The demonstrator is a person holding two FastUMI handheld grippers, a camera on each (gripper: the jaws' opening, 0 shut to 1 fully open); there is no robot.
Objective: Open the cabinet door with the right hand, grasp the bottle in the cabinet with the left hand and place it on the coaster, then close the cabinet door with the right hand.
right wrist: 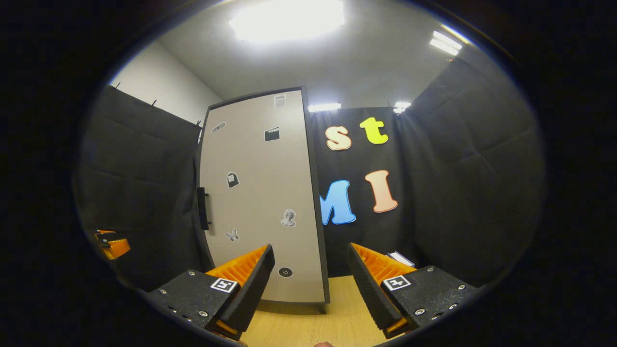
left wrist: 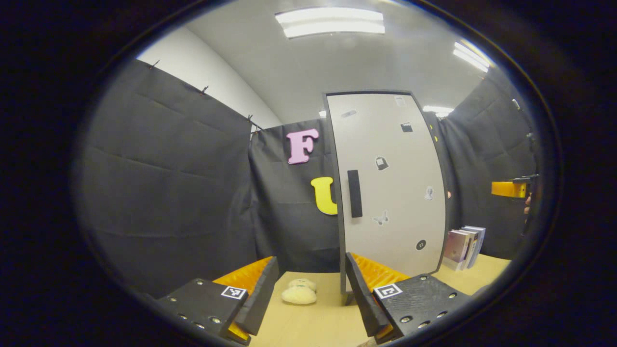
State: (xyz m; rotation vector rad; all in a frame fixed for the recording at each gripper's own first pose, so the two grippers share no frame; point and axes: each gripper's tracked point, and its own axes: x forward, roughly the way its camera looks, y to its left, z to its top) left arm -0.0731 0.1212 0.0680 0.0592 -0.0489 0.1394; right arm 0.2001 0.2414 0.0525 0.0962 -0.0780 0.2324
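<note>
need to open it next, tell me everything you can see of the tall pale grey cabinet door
The tall pale grey cabinet door looks like a smooth flat panel in a dark frame, standing upright and shut on the light wooden tabletop. A black vertical bar handle sits at mid-height near its left edge. Small stickers dot the panel, with a round black one low down. Nothing touches it; both grippers hang short of it, jaws open.

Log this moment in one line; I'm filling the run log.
door shut | handle untouched | left claw open | right claw open
</note>
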